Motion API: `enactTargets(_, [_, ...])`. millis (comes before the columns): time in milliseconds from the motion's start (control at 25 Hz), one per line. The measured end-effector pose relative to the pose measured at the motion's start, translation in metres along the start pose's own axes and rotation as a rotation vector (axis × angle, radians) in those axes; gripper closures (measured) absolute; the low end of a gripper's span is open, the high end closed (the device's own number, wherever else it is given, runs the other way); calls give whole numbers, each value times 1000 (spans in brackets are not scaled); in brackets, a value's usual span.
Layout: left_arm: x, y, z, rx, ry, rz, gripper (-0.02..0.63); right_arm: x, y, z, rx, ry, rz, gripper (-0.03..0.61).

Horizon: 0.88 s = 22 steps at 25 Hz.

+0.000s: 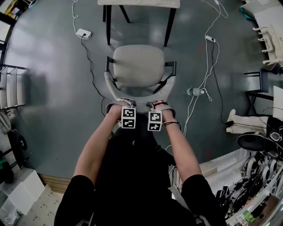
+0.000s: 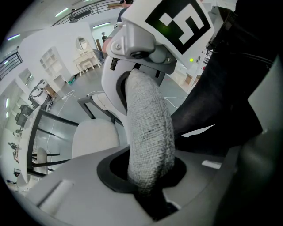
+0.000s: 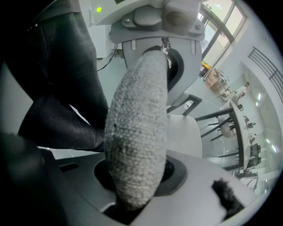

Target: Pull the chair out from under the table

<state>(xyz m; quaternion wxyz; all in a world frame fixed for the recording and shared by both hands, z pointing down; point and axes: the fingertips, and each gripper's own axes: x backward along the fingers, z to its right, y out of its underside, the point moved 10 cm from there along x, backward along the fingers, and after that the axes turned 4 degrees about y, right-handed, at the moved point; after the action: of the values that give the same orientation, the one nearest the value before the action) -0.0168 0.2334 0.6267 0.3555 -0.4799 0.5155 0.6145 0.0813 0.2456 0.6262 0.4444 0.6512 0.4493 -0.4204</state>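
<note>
Your left gripper [image 1: 125, 102] points steeply down, and its jaws are closed on the backrest [image 2: 148, 132] of the chair [image 1: 139, 66]: in the left gripper view the grey woven cloth fills the gap between them fully. Your right gripper [image 1: 157, 104] stands just beside it and does the same, its jaws pressed on the same padded top edge a little more to the right (the weave looks coarse and thick in the right gripper view). Each gripper view shows the other gripper further along the backrest, so the two are near each other but apart, both close to the middle of the edge. Your two forearms reach forward and almost parallel to them. The backrest curves away from the grippers on both sides and goes down to the dark frame. Beyond it is the pale seat [image 1: 139, 59], which lies on your side of the table [image 1: 139, 3], near the table's two dark legs [image 1: 108, 22] and not under the top. The chair stands on a grey floor [image 1: 53, 88]. A white cable [image 1: 208, 70] runs over the floor to the right of the chair, and a white power strip [image 1: 83, 33] lies to its left, well apart from it.
</note>
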Motion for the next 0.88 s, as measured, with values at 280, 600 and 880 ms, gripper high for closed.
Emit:
enactTargets(280, [0, -3, 12, 3, 5, -4, 540, 3, -2, -12, 1, -1, 0, 474])
enactTargets(600, [0, 0, 19, -3, -3, 2, 540, 2, -6, -17, 2, 5, 0, 471])
enactTargets(880, [0, -1, 19, -13, -8, 5, 538, 3, -6, -18, 5, 9, 0, 469])
